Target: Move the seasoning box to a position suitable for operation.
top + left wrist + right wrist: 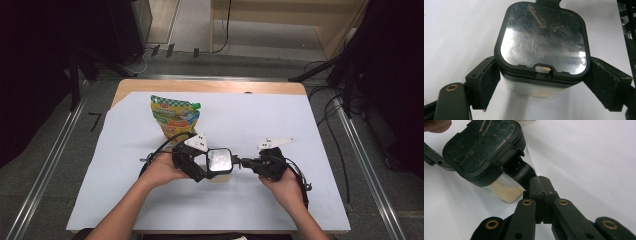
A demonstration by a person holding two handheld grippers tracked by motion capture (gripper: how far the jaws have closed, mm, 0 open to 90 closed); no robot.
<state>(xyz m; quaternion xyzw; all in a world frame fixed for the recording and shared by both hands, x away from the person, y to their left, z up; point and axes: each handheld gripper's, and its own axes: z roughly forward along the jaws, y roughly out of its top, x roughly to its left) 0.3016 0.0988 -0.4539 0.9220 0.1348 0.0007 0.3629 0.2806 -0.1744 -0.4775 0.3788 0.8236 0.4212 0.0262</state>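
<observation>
the left gripper (201,166) has its 2 jaws pressed against opposite sides of a clear container (531,87), clamped on its body just under the black-framed lid (542,37). the right gripper (540,185) has its jaws brought together, pinching a black latch flap (520,171) that hangs from the lid's edge; whether the flap sits fully between the pads cannot be told. in the right gripper view the container holds pale yellow grains (507,191) at its bottom. in the high view the container stands near the middle of the table, between the 2 hands, on a white sheet (300,200) that covers the wooden table (210,86). behind the left gripper, just beside it, a green and yellow pouch (175,116) stands upright on the sheet.
</observation>
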